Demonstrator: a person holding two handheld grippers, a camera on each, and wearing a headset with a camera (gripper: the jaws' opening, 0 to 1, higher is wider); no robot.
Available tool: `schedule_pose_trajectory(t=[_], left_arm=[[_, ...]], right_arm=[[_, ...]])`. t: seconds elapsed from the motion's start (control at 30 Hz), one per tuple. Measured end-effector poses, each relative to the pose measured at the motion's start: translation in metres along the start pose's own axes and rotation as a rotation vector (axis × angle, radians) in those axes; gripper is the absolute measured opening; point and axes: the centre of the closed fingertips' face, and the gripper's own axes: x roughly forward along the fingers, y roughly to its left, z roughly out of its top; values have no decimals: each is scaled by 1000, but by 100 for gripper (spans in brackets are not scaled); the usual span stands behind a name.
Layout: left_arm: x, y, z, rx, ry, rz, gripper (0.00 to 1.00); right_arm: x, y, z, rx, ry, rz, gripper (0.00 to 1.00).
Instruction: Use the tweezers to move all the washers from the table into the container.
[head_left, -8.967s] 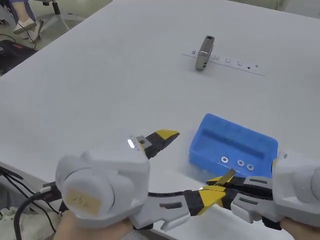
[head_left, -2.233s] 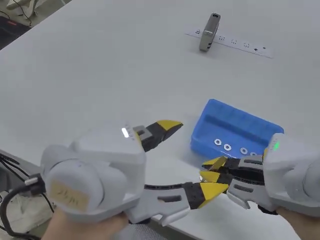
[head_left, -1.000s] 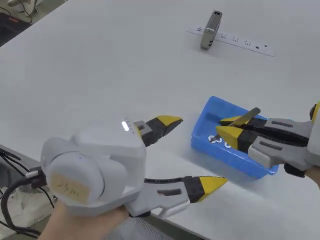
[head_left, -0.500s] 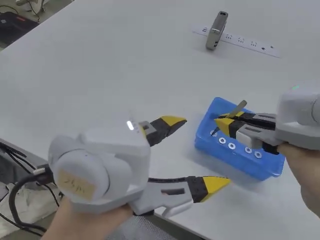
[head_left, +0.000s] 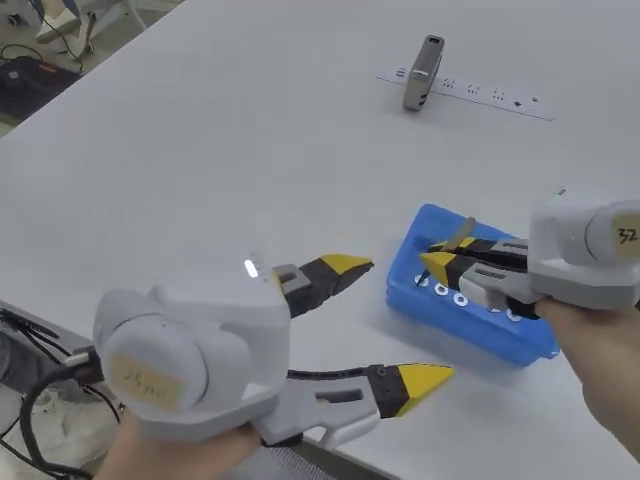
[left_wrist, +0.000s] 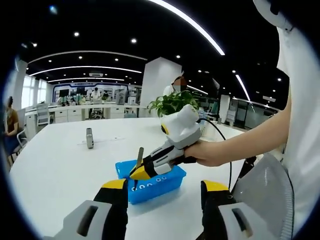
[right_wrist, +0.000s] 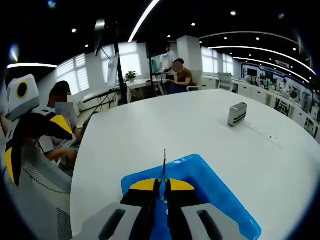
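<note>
A blue container (head_left: 520, 338) sits on the white table with several washers (head_left: 459, 298) lying in a row inside. My right gripper (head_left: 436, 266) hovers over the container's left end, shut on thin metal tweezers (head_left: 459, 235) that slant down into it. In the left gripper view the tweezers (left_wrist: 138, 159) point down at the washers (left_wrist: 145, 187) in the container (left_wrist: 172, 179). The right gripper view has the tweezers (right_wrist: 164, 165) sticking out over the container (right_wrist: 210, 187) from the shut jaws of the right gripper (right_wrist: 162, 185). My left gripper (head_left: 385, 320) stands open just left of the container, holding nothing.
A grey device (head_left: 420, 72) and a white power strip (head_left: 480, 92) lie at the table's far side. The table's front edge runs right under my left gripper. Cables (head_left: 20, 340) hang at the lower left. A seated person (right_wrist: 62, 107) is beyond the table.
The right gripper carried the tweezers from the table's front edge up over the container, then turned and lowered them over its left end. The left gripper stayed open in place.
</note>
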Motion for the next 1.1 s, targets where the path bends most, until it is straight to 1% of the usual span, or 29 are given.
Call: schedule_pose_trajectory(t=[0.03,0.07,0.1,0.13,0.17,0.23,0.3,0.33,0.37,0.4,0.43,0.47,0.5,0.53,0.57,0.6,0.67,0.7,0.73,0.77,0.83,0.87,0.9,0.93,1.0,1.03,1.1], left_arm=[[-1,0,1,-8,-5,-4,58],[-1,0,2,-8,-7,-6,57],[-1,-1,2,-6,-6,-7,56],[0,-2,2,-5,0,-18,55],[0,-4,1,-5,7,-26,55],[1,-7,-1,1,28,-47,52],[1,-10,-1,18,46,-69,50],[1,-12,0,26,50,-78,48],[1,-14,1,49,62,-99,47],[1,-14,2,64,73,-105,45],[2,-15,4,87,85,-119,42],[2,-16,6,98,90,-131,40],[3,-17,8,108,94,-148,37],[5,-18,11,114,99,-165,32],[6,-20,12,123,102,-182,29],[8,-25,13,126,112,-220,25],[13,-31,10,133,143,-267,16],[15,-34,9,149,154,-283,13],[18,-38,5,182,175,-307,10],[20,-41,3,196,191,-320,9],[25,-53,-3,233,222,-374,9],[27,-56,-6,241,234,-384,8],[29,-59,-8,249,243,-399,8],[31,-65,-12,261,258,-426,8],[35,-68,-15,275,272,-438,6],[37,-70,-15,277,276,-448,6],[40,-72,-15,275,278,-463,6]], right_arm=[[-5,2,4,4,-18,3,4],[-8,3,7,4,-28,6,4],[-15,5,11,-3,-42,7,4],[-21,7,14,-8,-53,6,4],[-29,9,20,-18,-75,4,4],[-41,13,25,-31,-93,7,3],[-54,19,30,-48,-113,10,3],[-63,24,32,-71,-122,17,3],[-69,28,31,-76,-121,23,3],[-75,34,30,-91,-119,40,3],[-79,39,27,-100,-112,54,3],[-83,45,22,-118,-94,70,3],[-85,50,17,-136,-72,81,3],[-88,55,8,-176,-41,87,3],[-88,58,2,-190,-21,94,3],[-89,63,-6,-209,7,105,3],[-89,69,-19,-221,37,118,3],[-88,71,-23,-223,50,125,3],[-88,74,-31,-235,74,137,3],[-88,75,-35,-243,90,143,3],[-88,80,-45,-267,132,159,3],[-88,82,-48,-283,143,165,3],[-88,86,-54,-303,167,180,3],[-88,87,-56,-309,176,187,3],[-87,91,-61,-324,192,202,3],[-88,93,-65,-331,210,211,3],[-88,94,-71,-352,234,215,3]])
